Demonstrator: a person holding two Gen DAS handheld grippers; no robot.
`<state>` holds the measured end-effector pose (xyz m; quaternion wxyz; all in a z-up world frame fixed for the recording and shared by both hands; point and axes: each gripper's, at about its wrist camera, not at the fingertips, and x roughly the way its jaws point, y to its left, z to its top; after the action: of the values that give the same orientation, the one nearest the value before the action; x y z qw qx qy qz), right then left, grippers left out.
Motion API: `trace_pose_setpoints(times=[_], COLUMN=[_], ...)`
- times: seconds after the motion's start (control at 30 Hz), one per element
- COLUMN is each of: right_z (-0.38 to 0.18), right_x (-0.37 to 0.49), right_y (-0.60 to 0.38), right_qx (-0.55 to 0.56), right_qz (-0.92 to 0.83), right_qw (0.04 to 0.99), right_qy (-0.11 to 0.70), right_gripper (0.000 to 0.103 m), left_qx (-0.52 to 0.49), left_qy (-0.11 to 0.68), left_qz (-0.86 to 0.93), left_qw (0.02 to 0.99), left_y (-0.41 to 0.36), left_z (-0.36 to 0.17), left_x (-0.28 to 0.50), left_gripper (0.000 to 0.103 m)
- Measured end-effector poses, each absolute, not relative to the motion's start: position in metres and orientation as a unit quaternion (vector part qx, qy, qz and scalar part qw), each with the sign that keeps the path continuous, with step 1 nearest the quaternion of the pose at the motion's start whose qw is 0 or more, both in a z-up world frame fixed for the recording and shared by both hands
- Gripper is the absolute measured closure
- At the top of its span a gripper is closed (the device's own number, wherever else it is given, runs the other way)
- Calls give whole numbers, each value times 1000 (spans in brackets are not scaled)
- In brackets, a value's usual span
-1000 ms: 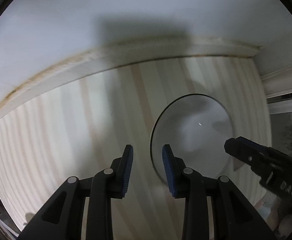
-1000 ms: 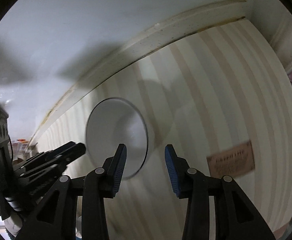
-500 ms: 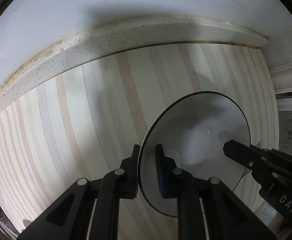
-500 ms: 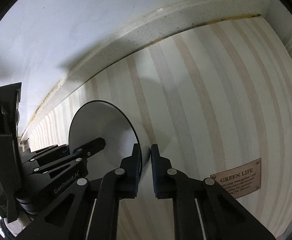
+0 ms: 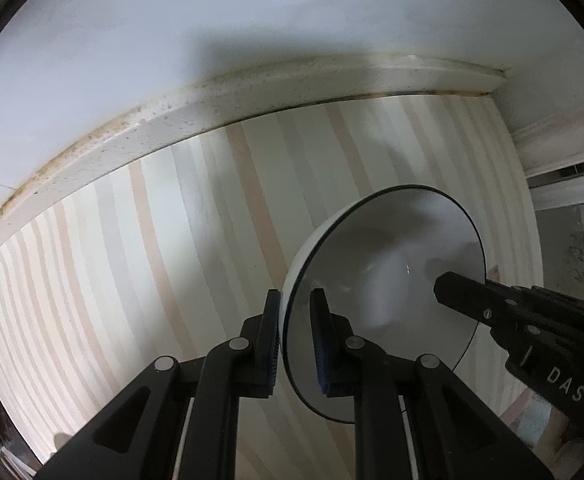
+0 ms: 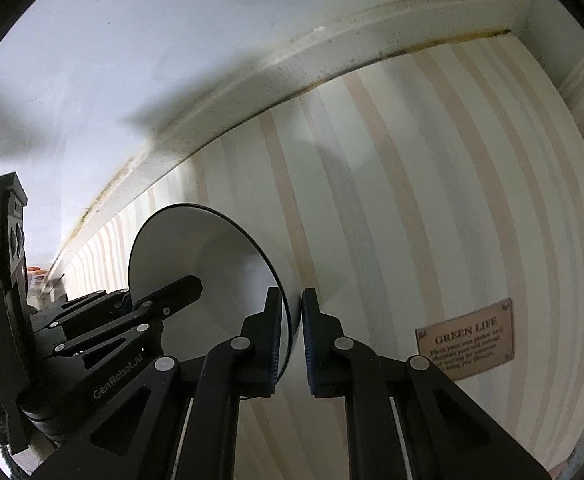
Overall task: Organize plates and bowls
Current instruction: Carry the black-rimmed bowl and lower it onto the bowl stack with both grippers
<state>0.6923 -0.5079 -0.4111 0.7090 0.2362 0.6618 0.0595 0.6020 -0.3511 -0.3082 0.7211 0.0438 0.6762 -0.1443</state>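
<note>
Both grippers stay clamped on opposite rims of the white bowl (image 5: 387, 272), now tilted so its outer wall shows: left gripper (image 5: 295, 336), right gripper (image 6: 292, 336). Only the right wrist view shows the "GREEN LIFE" label (image 6: 465, 340) on the striped mat (image 6: 391, 184).

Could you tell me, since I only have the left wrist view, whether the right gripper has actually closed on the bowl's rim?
Observer: Yes. The right gripper is shut on the white bowl, with one pad inside the black-edged rim and one outside.
Operator: Thank you. Is anything lying on the cloth beyond the bowl on that side?
Observer: A brown plaque reading GREEN LIFE lies on the striped cloth, apart from the bowl.
</note>
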Motion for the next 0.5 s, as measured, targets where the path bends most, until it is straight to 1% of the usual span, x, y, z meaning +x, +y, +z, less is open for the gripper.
trace_pose_setpoints(times=[0.23, 0.5], right_z=[-384, -346], right_x=[677, 636], right_y=[-500, -479], right_qx=[234, 233], right_qz=[70, 88], right_qw=[718, 729], right_qy=[652, 638], right_gripper=[91, 91], left_qx=[38, 10], left_qy=[662, 649], left_qz=[-150, -157], left_qw=[734, 744], left_y=[-331, -295], left_z=[-277, -249], left_x=[576, 531], left_gripper=[90, 90])
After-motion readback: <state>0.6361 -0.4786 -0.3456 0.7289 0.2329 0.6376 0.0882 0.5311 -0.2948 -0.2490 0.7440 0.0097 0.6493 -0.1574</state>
